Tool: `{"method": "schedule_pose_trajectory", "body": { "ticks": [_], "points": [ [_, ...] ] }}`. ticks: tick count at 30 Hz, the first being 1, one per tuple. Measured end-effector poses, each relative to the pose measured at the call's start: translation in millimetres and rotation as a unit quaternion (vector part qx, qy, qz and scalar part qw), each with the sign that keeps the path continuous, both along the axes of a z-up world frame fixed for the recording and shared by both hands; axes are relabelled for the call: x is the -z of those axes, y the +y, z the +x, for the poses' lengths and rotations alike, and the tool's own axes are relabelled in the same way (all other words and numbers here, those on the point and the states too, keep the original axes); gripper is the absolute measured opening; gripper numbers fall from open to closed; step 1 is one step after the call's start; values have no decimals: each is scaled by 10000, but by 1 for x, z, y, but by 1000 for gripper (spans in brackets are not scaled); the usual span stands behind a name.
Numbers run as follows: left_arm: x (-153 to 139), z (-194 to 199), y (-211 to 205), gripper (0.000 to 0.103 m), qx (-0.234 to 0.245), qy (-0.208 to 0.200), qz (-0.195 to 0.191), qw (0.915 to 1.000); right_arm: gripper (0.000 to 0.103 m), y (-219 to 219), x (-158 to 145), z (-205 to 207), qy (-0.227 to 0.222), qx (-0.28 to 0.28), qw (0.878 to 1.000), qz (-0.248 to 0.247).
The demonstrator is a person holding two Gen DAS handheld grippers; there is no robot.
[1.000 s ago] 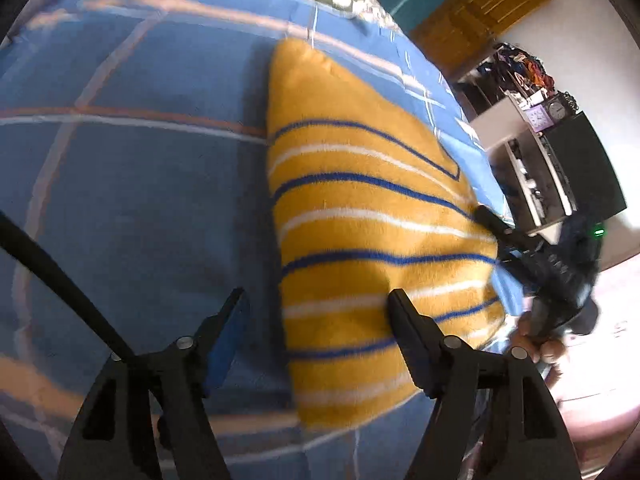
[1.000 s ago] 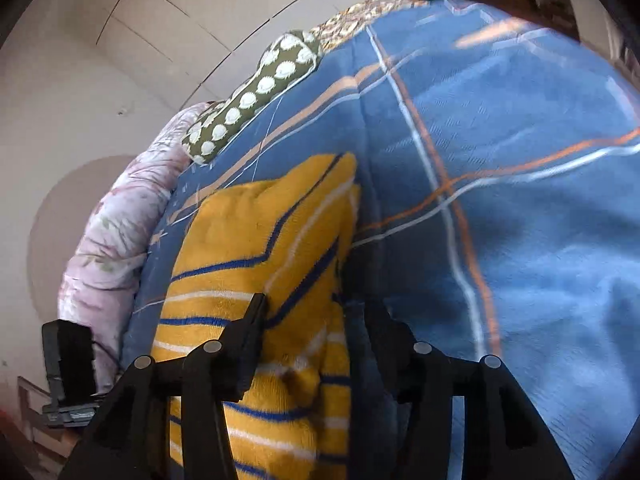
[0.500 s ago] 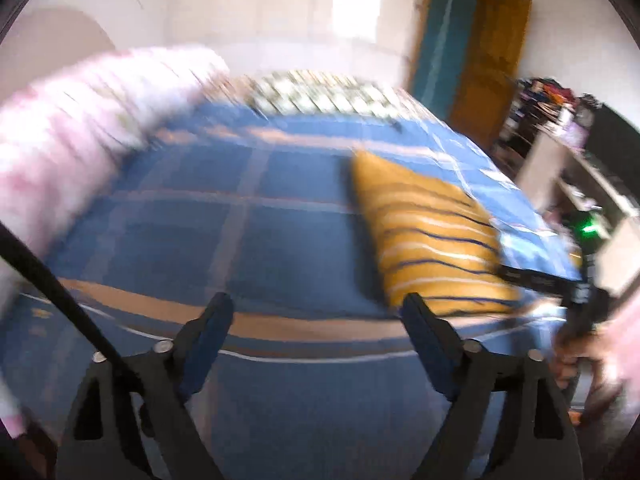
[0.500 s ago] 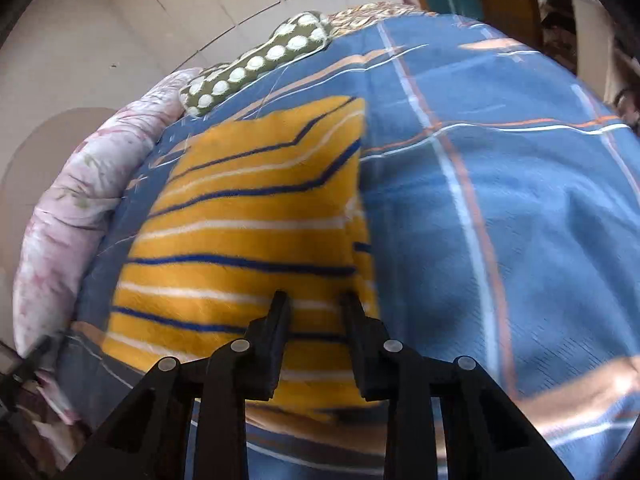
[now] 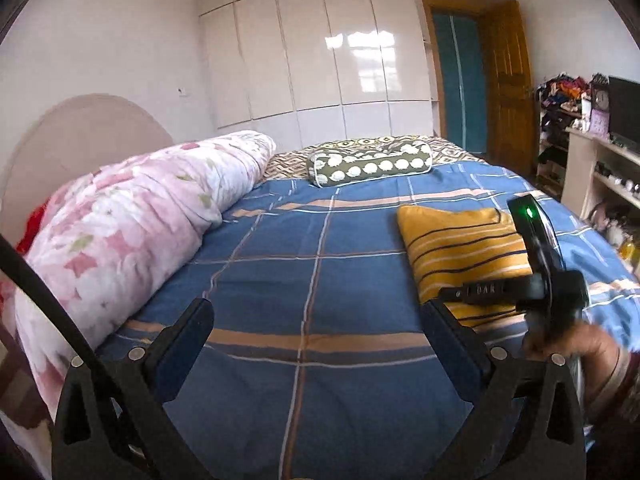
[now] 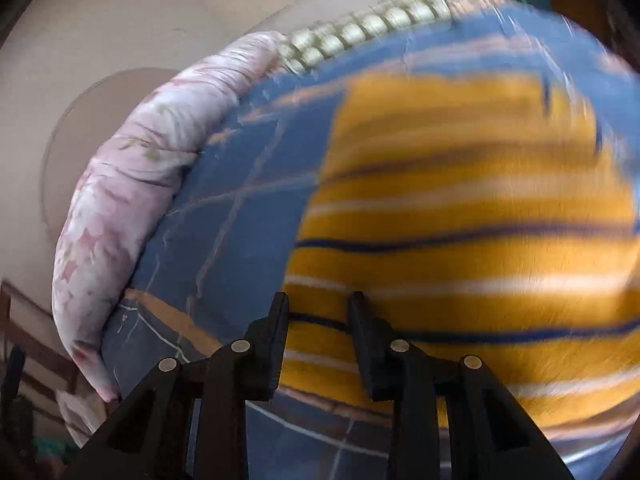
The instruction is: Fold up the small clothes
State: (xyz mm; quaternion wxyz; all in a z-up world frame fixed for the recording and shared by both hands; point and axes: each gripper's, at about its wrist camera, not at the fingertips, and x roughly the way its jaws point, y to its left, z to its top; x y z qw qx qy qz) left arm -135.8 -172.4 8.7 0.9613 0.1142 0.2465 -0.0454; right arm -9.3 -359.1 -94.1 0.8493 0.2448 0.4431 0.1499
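Observation:
A folded yellow garment (image 5: 460, 248) with blue and white stripes lies on the blue checked bed cover (image 5: 312, 280) at the right. My left gripper (image 5: 316, 332) is open and empty, held back over the cover, left of the garment. The right gripper shows in the left wrist view (image 5: 444, 294) reaching in over the garment's near edge. In the blurred right wrist view the right gripper (image 6: 318, 316) has its jaws narrowly apart over the garment's (image 6: 480, 240) near left corner, holding nothing that I can see.
A rolled pink floral quilt (image 5: 132, 240) lies along the bed's left side. A green dotted bolster (image 5: 368, 164) lies at the far end. Shelves with a TV (image 5: 616, 152) stand to the right, and a wooden door (image 5: 504, 84) behind.
My left gripper has pulled up and back from the garment to a level view over the bed. The right gripper narrowed its jaws and shifted left along the garment's near edge.

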Motion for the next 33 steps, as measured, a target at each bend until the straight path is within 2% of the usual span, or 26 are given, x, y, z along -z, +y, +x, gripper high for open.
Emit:
{"method": "schedule_pose_trajectory", "body": {
  "ticks": [4,7,9,11,14,16,19,21,25,30,33],
  "points": [
    [6,-2,11,103,77,127,-274,9995,35,-5,-3,-39,69,-111,9999,61],
    [5,-5,11,103,117,134,-360,9992,35,-28,-31,-67,-534,276,9978,-275],
    [3,-8,12,103,171,99,-412,9990,39,-54,-42,-73,-685,656,9952,-252],
    [0,-13,12,103,207,76,-478,9986,48,-82,-34,-68,-462,963,9943,-6],
    [-3,-20,13,103,280,58,-653,9975,48,-99,-1,-68,261,1284,9909,-297],
    [-7,-27,15,103,379,-35,-800,9961,47,-95,6,-88,240,1252,9914,-311],
    [-9,-34,15,103,456,-103,-986,9940,47,-81,7,-123,173,1223,9887,-853],
    [-9,-36,13,103,493,-17,-1064,9931,47,-76,3,-140,127,1232,9867,-1049],
    [-12,-44,8,103,354,-59,-945,9949,49,-69,-20,-167,-131,1328,9814,-1379],
    [-16,-59,4,103,166,-109,-664,9976,56,-64,-51,-188,-486,1487,9741,-1634],
    [-14,-64,0,103,280,-16,-614,9977,62,-59,-61,-198,-539,1550,9702,-1782]
  ]
}}
